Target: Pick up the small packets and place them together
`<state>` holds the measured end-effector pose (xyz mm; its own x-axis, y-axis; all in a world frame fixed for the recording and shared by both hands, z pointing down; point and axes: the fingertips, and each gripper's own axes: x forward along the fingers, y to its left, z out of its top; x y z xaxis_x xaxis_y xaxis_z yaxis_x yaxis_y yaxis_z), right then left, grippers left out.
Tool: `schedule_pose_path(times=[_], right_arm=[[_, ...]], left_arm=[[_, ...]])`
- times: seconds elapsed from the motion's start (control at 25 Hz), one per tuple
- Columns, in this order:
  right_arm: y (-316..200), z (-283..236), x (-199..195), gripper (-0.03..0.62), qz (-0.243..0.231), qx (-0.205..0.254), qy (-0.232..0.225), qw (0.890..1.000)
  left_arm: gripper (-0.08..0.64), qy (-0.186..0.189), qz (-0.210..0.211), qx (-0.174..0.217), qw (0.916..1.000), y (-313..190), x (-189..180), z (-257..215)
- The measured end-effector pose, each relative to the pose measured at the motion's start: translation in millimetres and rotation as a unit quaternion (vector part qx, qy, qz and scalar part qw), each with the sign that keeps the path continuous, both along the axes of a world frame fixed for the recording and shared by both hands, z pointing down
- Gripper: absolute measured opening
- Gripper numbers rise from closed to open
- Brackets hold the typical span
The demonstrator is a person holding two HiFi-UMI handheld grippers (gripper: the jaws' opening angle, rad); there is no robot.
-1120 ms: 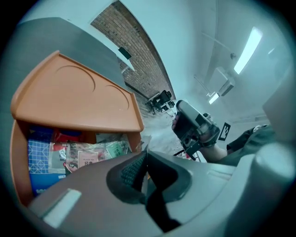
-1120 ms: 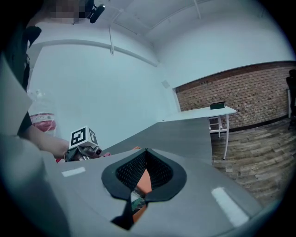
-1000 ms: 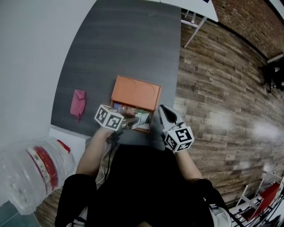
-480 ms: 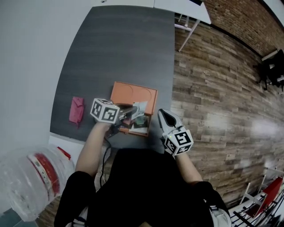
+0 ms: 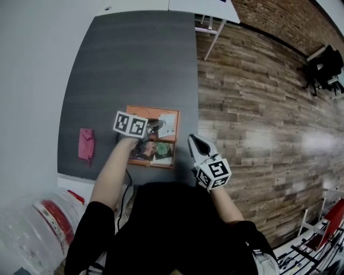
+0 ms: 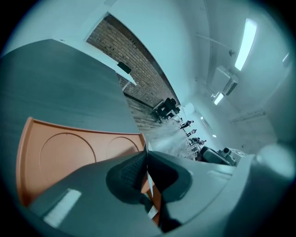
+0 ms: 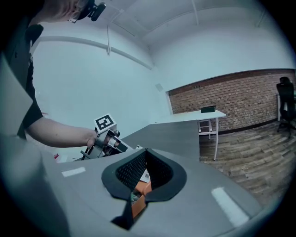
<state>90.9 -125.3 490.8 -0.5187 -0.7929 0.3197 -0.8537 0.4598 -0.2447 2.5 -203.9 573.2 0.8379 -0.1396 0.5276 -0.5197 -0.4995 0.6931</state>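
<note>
Item: white packet [image 5: 167, 124], small and flat, pinched betw. the pads of left gripper [image 5: 159, 128]. Jaws were closed tight on it, w/ only a thin white edge showing betw. them in left gripper view. Position: over far rt part of orange tray [image 6: 69, 157], above a bare orange floor w/ two round impressions; whether packet touched the tray could not be told. Other packets [image 5: 153, 151]: several, w/ dark, green and brownish print, lay close together in near half of same tray, on the person's side of the gripper. Right gripper [image 7: 146, 151]: just beside tray's rt edge, at rt edge of table, pointing away from the person. Its tips were together w/ nothing held; tray and a bit of packet showed through the gap behind the tips. Tray sat near front edge of grey table [image 5: 134, 64], a long dark top running away from the person. Pink pouch [image 5: 86, 144]: on same table, well to the left of tray, apart from both grippers. Surrounds: wood-plank floor [image 5: 258, 107] to the rt, white table [image 5: 207, 8] at far end, brick wall [image 5: 279, 21] beyond, clear plastic bag [image 5: 37, 215] w/ red contents at lower left.
</note>
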Motion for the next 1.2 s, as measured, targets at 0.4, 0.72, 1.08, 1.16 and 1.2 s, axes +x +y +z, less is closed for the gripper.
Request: schedule_pose_path(times=[0.4,0.72,1.08,1.16,1.2], right_arm=[[-3,2,4,0.002,0.015,-0.002,-0.001,1.000],[-4,2,5,0.002,0.016,0.000,0.001,1.000],[-4,0,-7,0.002,-0.005,0.002,-0.001,1.000],[-4,2,-11,0.002,-0.011,0.000,-0.002,1.000],[-4,2,-13,0.002,-0.015,-0.001,-0.002,1.000]], left_arm=[[0.128,-0.065,0.003,0.017,0.9978,-17,-2,27],[0.261,-0.100,-0.035,0.106,0.9887,-34,-13,17],[0.245,-0.043,-0.050,0.150,0.9865,-14,-28,-26],[0.241,-0.033,-0.057,0.159,0.9851,-4,-36,-33],[0.239,-0.029,-0.058,0.162,0.9847,1,-40,-36]])
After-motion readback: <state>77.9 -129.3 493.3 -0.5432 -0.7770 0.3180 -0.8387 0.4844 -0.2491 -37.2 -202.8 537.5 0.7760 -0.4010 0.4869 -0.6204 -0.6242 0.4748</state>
